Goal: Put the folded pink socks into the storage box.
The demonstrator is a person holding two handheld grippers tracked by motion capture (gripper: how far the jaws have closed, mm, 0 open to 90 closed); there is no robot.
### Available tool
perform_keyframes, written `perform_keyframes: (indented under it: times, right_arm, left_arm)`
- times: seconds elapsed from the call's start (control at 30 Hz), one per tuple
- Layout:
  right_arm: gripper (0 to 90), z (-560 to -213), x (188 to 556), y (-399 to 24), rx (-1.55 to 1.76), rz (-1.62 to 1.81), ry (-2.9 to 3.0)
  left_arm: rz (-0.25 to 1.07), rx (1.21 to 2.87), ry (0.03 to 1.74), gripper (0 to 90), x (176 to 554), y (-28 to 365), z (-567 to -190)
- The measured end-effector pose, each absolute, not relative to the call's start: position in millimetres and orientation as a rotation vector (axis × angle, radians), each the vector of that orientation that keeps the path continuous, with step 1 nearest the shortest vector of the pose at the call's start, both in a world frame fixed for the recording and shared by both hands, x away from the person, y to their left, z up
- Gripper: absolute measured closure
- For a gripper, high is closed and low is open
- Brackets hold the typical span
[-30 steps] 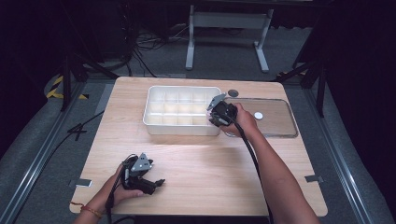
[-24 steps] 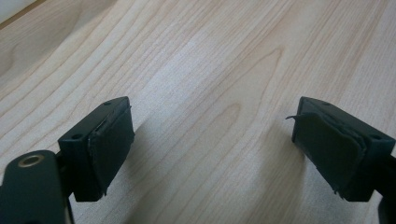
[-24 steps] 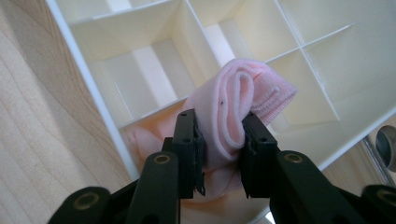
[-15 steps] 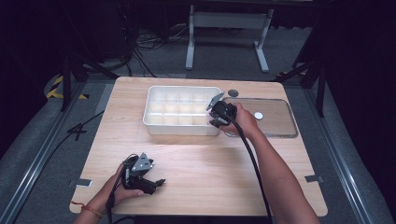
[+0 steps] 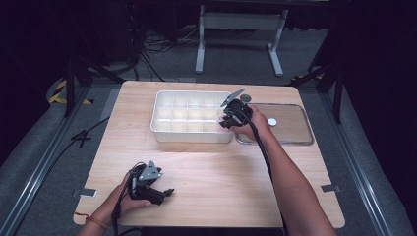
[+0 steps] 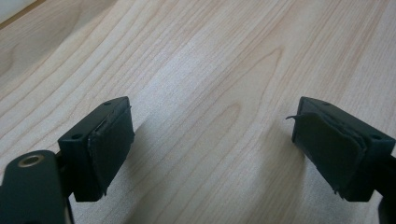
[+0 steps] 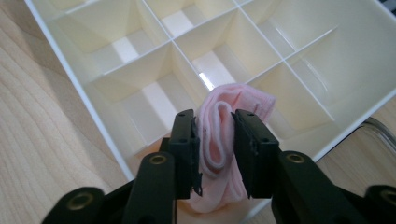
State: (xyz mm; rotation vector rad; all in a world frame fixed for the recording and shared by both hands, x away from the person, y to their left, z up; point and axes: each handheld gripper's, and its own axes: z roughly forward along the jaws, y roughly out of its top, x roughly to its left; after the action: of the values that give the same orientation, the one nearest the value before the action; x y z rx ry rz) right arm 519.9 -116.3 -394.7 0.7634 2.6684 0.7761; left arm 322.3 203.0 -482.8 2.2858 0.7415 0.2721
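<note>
High view: right gripper (image 5: 231,116) at the divided tray's (image 5: 192,135) right end; visible compartments empty.
Left gripper view: fingers (image 6: 108,142) spread over bare counter (image 6: 210,70).
Right gripper view: fingers pinch a folded pink cloth (image 7: 233,109) above a compartment; placement apparently pending.

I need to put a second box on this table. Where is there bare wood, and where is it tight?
The widest bare patch is the light wooden table between the white compartmented plastic tray and the near edge, right of the left claw. A narrower strip runs left of the tray. It is crowded where the right claw, pinching a pink folded cloth, meets the clear flat lid.
</note>
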Motion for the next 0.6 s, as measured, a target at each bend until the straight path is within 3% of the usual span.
perform_keyframes:
  times: [0.17,0.6]
  right_arm:
    - [76.5,-400.0,522.6,-114.6,0.78,0.755,2.683]
    - [79.4,-415.1,525.4,-106.1,0.777,0.604,2.753]
  left_arm:
    - [0.276,2.28,0.742,12.9,322.2,202.8,-483.2]
    - [0.277,2.284,0.74,12.9,322.3,202.9,-483.1]
